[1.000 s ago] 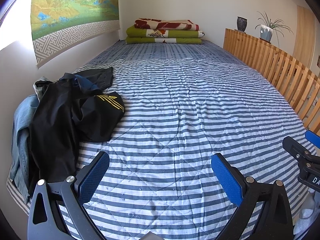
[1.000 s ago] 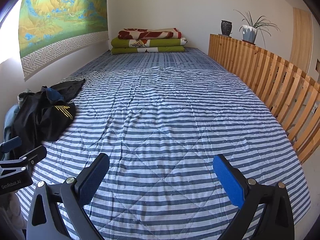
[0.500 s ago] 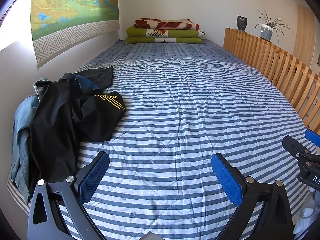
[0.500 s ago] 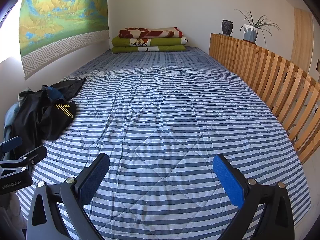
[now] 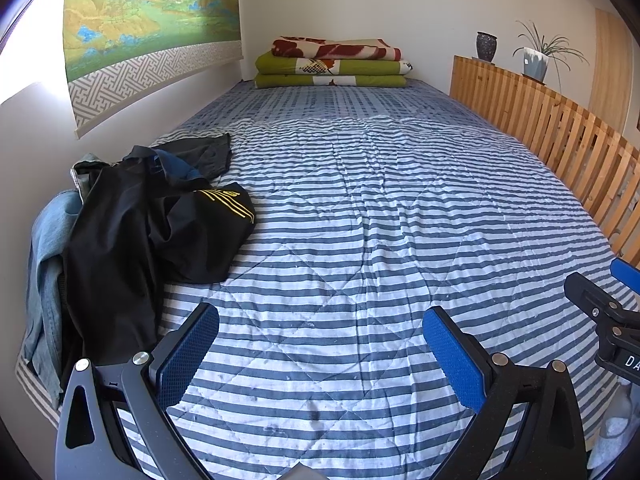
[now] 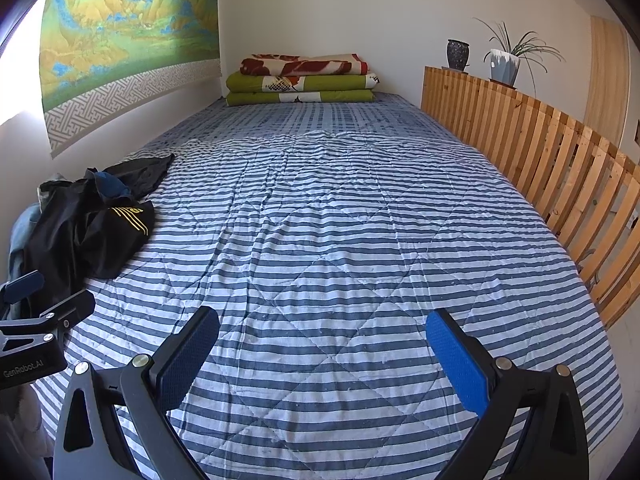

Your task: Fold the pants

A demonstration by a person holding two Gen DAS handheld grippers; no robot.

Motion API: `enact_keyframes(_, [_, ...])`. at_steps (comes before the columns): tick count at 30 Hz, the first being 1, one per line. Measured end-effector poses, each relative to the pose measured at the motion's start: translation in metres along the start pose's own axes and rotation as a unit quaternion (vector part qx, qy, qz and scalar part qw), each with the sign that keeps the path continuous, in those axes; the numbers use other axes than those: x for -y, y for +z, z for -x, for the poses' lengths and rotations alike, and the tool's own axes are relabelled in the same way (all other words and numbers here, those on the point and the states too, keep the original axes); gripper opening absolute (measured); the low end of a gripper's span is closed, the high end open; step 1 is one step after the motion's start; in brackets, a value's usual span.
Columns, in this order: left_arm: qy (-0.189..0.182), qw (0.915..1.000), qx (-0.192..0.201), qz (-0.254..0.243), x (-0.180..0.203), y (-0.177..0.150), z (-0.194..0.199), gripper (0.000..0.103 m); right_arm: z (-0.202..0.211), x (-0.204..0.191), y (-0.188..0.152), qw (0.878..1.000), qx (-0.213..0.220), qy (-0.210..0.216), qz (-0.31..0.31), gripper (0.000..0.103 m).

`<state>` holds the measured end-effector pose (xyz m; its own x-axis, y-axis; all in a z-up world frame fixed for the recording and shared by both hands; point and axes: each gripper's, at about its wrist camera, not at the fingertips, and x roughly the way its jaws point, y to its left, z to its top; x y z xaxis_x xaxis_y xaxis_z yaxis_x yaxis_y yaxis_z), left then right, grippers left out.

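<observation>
The left gripper (image 5: 320,344) hangs over the near end of the bed (image 5: 380,216), and its jaws stand wide apart with nothing between them. The right gripper (image 6: 322,346) hangs beside it, also over the near end, and its jaws are spread wide and hold nothing. Both have blue pads (image 6: 456,356) on black fingers. In the left wrist view a part of the right gripper shows at the right edge; in the right wrist view a part of the left gripper shows at the left edge.

The bed carries a quilt with blue and white stripes (image 6: 340,240), a little wrinkled. The black pants (image 5: 160,224) lie crumpled in a heap at the left edge of the bed, near the close corner, against the wall. They have thin yellow stripes (image 5: 228,202) on one fold. Under the heap and hanging over the left edge is a piece of blue denim clothing (image 5: 44,280). Neither gripper touches the heap.

At the far end of the bed lies a stack of folded blankets (image 5: 332,64), green below and red and cream on top. Along the right edge stands a wooden slatted rail (image 6: 552,168), and on its far part stand a dark vase (image 6: 457,54) and a potted plant (image 6: 506,60). On the left wall hangs a landscape painting (image 6: 120,32).
</observation>
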<state>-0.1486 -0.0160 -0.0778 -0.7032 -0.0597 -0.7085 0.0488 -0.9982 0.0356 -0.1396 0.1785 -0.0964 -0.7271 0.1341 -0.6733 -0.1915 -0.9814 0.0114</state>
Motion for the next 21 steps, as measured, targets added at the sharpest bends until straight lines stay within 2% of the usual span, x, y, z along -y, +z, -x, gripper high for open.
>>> enact_keyframes(13, [0.032, 0.9991, 0.011, 0.024, -0.036, 0.005, 0.006, 0.103, -0.012, -0.026, 0.001, 0.999, -0.003, 0.042, 0.014, 0.102])
enact_keyframes(21, [0.055, 0.9958, 0.011, 0.072, -0.088, 0.007, 0.008, 0.103, -0.01, -0.058, 0.013, 0.997, 0.018, 0.072, 0.036, 0.102])
